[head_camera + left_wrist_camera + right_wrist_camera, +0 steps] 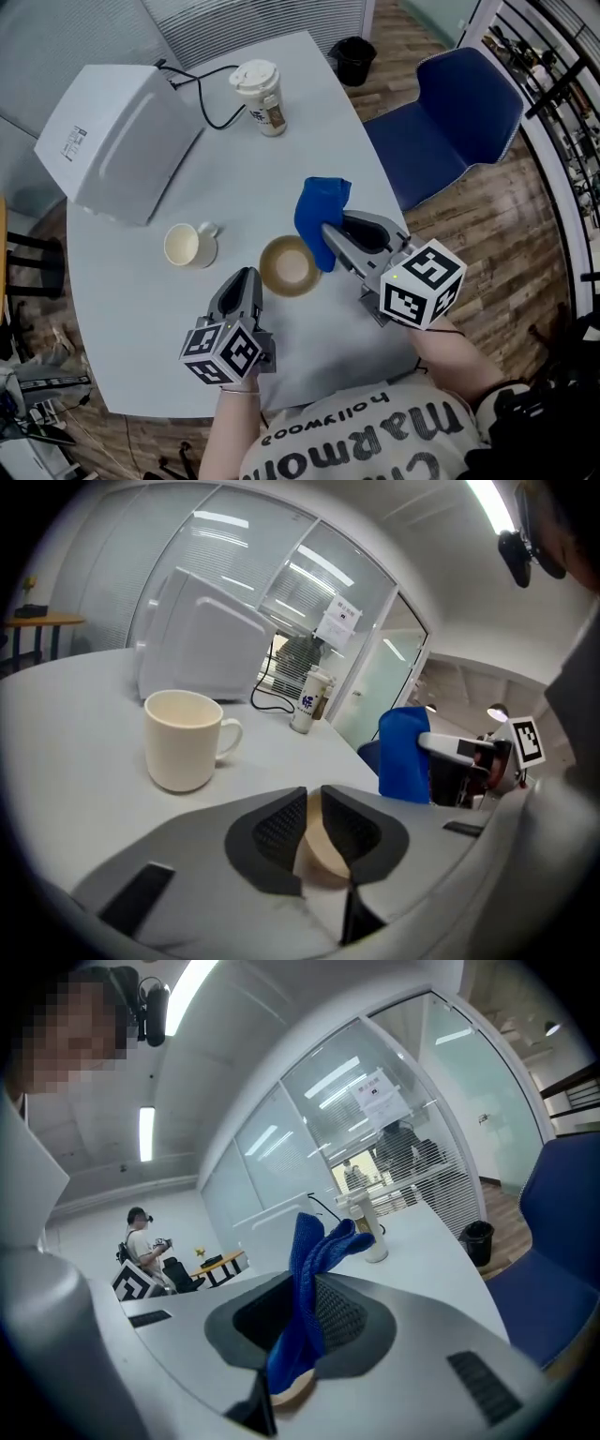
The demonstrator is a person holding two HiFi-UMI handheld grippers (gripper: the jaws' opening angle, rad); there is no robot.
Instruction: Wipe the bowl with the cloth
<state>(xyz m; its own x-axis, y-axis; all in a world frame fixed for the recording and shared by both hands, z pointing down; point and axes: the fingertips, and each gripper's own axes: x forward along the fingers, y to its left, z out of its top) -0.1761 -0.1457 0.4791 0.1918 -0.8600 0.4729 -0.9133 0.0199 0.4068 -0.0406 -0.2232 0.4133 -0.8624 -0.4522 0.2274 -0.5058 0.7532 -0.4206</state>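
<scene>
Bowl (289,266) is seen standing upright on the near middle of the pale table (131,281), between the two grippers, with a cream mug (190,246) apart from it to the left. The blue cloth (319,211) is clamped in the right gripper (330,234), whose jaws are closed on its lower part; most of the fabric stands bunched past the tips, towards the far side. The clamped end of the cloth is seen over the bowl's right rim, though whether it touches cannot be told. The left gripper (246,278) is held just beside the bowl's near-left edge with its jaws narrowly parted and nothing pinched; in the left gripper view the bowl's tan wall (323,850) is seen through the gap. The bowl therefore lies left of the cloth and slightly nearer. Being round, it offers no long axis. It is judged that the rim would be steadied from the left and the cloth brought leftward and down into the hollow.
</scene>
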